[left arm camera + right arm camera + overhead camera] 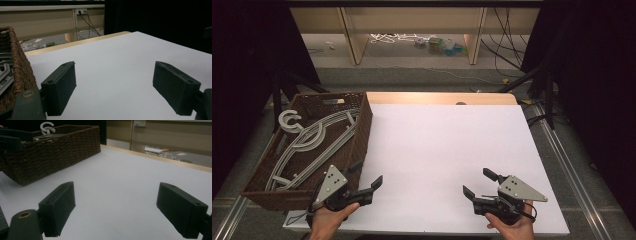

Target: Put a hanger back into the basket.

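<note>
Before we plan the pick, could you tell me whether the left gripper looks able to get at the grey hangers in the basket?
Probably yes: the left gripper is open beside the open-topped basket, and nothing covers the hangers.

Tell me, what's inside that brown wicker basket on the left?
The basket holds a pile of grey plastic hangers, hooks toward the far end. The basket's bottom and anything beneath the hangers are covered, so they cannot be seen.

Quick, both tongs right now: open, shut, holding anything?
Left tongs: open, holding nothing, beside the basket of hangers.
Right tongs: open, holding nothing.
</note>
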`<move>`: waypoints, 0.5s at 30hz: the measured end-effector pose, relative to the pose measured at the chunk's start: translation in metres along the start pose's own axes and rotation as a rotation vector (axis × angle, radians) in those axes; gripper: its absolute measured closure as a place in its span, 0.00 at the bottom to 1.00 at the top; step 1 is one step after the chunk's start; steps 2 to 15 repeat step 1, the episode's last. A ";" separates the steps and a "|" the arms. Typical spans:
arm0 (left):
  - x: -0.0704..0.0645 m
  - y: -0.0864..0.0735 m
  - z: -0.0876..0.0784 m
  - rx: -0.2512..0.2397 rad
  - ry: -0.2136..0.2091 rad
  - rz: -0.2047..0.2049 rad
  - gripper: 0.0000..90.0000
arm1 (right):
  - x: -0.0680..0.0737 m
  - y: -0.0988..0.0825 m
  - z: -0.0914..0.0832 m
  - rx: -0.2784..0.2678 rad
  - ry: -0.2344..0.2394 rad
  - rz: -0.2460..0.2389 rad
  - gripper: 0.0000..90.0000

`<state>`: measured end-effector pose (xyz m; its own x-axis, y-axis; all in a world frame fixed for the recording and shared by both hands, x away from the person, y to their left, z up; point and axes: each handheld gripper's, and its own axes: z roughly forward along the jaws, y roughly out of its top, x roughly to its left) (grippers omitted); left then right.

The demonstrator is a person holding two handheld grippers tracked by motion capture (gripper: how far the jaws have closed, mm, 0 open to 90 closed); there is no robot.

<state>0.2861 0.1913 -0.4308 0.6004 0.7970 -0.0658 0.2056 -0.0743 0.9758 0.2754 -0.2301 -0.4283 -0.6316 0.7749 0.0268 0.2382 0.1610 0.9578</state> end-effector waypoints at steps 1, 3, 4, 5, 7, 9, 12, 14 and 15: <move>0.000 0.000 0.000 -0.001 -0.001 -0.001 0.21 | 0.000 0.000 0.000 0.003 0.002 0.001 0.18; 0.000 0.000 0.000 -0.001 -0.001 -0.001 0.21 | 0.000 0.000 0.000 0.003 0.002 0.001 0.18; 0.000 0.000 0.000 -0.001 -0.001 -0.001 0.21 | 0.000 0.000 0.000 0.003 0.002 0.001 0.18; 0.000 0.000 0.000 -0.001 -0.001 -0.001 0.21 | 0.000 0.000 0.000 0.003 0.002 0.001 0.18; 0.000 0.000 0.000 -0.001 -0.001 -0.001 0.21 | 0.000 0.000 0.000 0.003 0.002 0.001 0.18; 0.000 0.000 0.000 -0.001 -0.001 -0.001 0.21 | 0.000 0.000 0.000 0.003 0.002 0.001 0.18; 0.000 0.000 0.000 -0.001 -0.001 -0.001 0.21 | 0.000 0.000 0.000 0.003 0.002 0.001 0.18; 0.000 0.000 0.000 -0.001 -0.001 -0.001 0.21 | 0.000 0.000 0.000 0.003 0.002 0.001 0.18; 0.000 0.000 0.000 -0.001 -0.001 -0.001 0.21 | 0.000 0.000 0.000 0.003 0.002 0.001 0.18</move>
